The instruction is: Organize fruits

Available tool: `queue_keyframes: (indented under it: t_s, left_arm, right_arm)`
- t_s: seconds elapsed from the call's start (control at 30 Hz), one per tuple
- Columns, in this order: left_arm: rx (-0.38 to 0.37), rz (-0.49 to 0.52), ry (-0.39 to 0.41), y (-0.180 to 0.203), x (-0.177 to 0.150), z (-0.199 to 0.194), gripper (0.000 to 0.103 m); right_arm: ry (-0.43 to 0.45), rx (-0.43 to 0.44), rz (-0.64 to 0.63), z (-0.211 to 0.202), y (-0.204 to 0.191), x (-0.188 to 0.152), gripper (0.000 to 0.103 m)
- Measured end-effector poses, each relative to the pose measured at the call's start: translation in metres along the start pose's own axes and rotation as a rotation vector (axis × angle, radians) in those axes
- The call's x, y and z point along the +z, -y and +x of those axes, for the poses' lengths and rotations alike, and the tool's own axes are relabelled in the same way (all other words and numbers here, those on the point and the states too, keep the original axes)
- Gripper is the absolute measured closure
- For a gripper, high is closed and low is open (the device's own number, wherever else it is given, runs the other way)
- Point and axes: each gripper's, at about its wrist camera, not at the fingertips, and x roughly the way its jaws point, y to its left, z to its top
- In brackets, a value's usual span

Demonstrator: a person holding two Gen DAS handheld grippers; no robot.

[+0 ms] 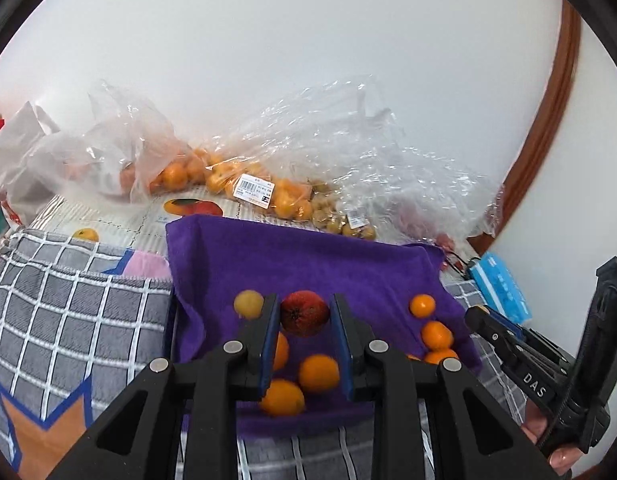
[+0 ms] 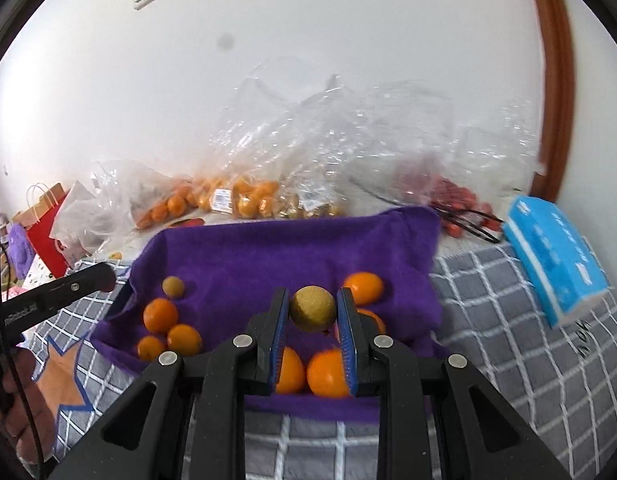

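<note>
2 grippers — left gripper [image 1: 304, 314] jaws clamp 1 red fruit [image 1: 304, 313], right gripper [image 2: 312, 310] jaws clamp 1 tan fruit [image 2: 312, 309]

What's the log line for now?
left gripper: shut on red fruit | right gripper: shut on tan fruit | both above purple cloth

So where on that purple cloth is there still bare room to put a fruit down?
The back half of the purple cloth is bare, between its far edge and the fruit. The grey checked blanket beside the blue tissue pack is also free. The front is crowded with oranges, and fruit bags fill the back.
</note>
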Motion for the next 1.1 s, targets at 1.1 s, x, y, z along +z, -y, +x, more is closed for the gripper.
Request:
queue_keyframes:
  t_s: [1.1]
  left_arm:
    - [0.021,0.002,-0.028,-0.013,-0.02,0.058,0.078]
  right_arm:
    - [-0.057,0.008,-0.03,0.05,-0.001,-0.027,0.065]
